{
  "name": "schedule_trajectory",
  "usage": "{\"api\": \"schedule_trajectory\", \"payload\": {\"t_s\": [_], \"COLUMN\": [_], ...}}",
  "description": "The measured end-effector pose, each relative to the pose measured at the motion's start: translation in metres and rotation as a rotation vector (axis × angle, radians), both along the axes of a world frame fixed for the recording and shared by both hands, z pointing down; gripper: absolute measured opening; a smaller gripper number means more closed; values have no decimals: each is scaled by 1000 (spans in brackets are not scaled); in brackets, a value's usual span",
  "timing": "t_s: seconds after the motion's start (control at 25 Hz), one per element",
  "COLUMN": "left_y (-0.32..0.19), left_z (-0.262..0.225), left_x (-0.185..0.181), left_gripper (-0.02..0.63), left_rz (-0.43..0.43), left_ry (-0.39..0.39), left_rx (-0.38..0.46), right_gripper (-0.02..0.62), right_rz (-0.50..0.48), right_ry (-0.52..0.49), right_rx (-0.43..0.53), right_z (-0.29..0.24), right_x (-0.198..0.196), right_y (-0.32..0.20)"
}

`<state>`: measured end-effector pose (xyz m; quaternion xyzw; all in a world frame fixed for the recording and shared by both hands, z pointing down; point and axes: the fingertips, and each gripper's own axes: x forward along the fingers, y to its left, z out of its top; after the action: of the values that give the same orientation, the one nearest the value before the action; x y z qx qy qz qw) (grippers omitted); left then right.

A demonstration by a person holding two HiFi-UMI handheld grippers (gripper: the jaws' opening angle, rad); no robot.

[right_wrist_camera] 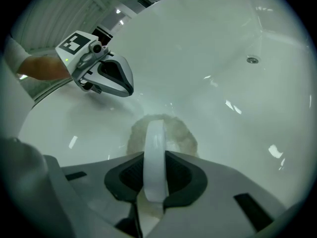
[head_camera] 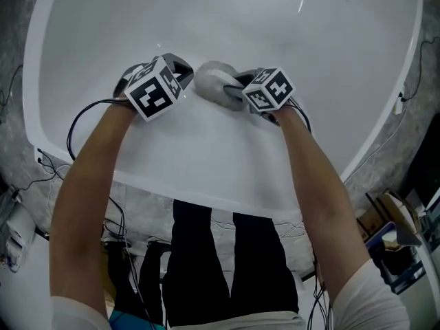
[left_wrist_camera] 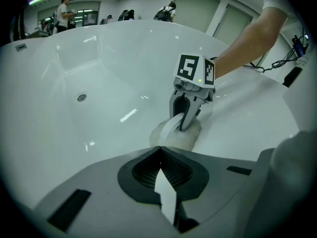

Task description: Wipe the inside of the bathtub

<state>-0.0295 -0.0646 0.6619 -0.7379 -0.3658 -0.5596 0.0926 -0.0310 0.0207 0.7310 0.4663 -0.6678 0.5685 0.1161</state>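
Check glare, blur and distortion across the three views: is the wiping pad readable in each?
Head view: even light, one small glint on the bathtub, pad partly hidden behind the right gripper. Left gripper view: fisheye bending, streak glare near the drain, pad clear. Right gripper view: dark corners, scattered glints, pad soft-edged but readable.
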Motion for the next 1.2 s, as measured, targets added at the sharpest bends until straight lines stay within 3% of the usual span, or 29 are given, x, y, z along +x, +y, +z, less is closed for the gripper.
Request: {"api": "schedule_trajectory", "payload": {"t_s": [0.64,0.92,1.2], "left_y": [-6,21,51], "left_z": [-75,-97,-99], "left_x": [13,18,1], "left_gripper": [12,12,12], "left_rz": [-43,-24,-10], "left_ry": [61,88,57], "left_rx": [41,-14,-32], "right_gripper": [91,91,91], "right_rz": [-79,-116,-162], "right_ry": [-126,-144,-186], "right_rx": [165,245,286], "right_z": [-161,-212,-241], "right_x": [-64,-80,-88], "right_y": [-14,-8,18]}}
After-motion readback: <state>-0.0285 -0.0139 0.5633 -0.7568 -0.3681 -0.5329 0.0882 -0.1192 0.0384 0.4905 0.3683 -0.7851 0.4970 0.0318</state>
